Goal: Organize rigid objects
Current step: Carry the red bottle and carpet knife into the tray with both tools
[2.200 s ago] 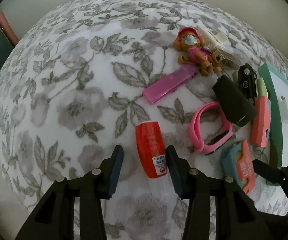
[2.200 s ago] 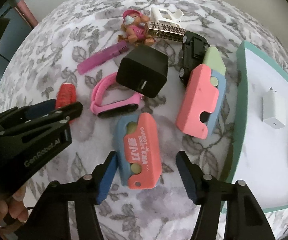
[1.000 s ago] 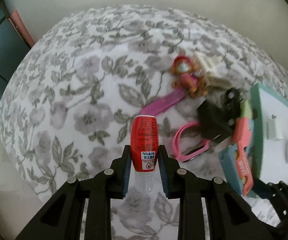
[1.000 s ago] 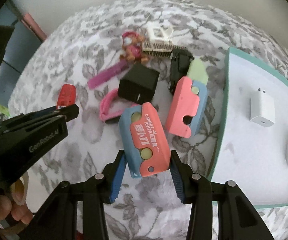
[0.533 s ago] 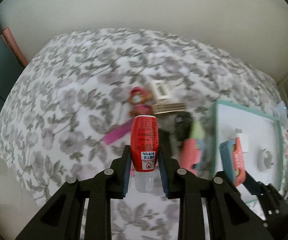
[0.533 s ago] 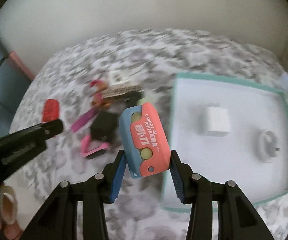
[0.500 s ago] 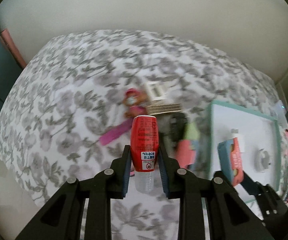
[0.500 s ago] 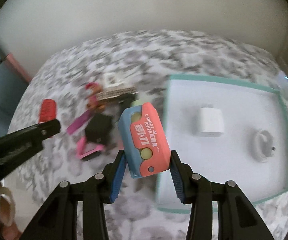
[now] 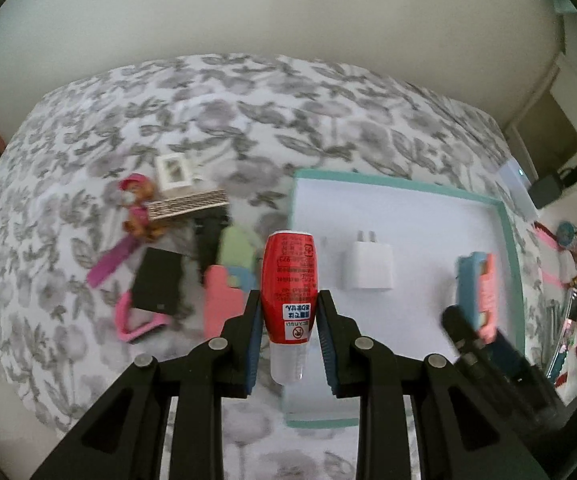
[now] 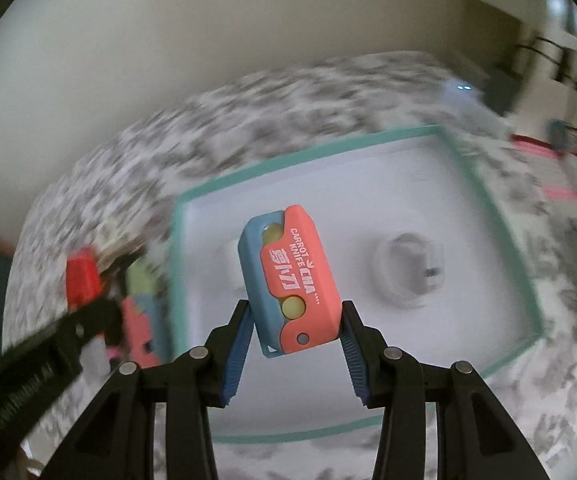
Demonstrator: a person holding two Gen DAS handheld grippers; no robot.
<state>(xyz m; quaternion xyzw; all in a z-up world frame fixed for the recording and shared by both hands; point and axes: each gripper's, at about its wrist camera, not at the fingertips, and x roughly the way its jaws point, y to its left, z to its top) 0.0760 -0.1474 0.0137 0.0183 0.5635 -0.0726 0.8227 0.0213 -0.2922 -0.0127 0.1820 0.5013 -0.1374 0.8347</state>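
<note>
My left gripper is shut on a small red bottle with a clear cap, held in the air near the left edge of the teal-rimmed white tray. My right gripper is shut on a blue and coral carrot knife toy, held above the tray. It also shows in the left wrist view, over the tray's right side. A white charger and a round white object lie in the tray.
Left of the tray on the floral cloth lie a black block, a pink band, a pink stick, a dog figure, a comb, a white frame, a black car and a second coral and green toy. Clutter sits at the far right.
Both grippers have moved right with their loads. The carrot knife toy is now over the tray, and the red bottle is at the tray's left edge.
</note>
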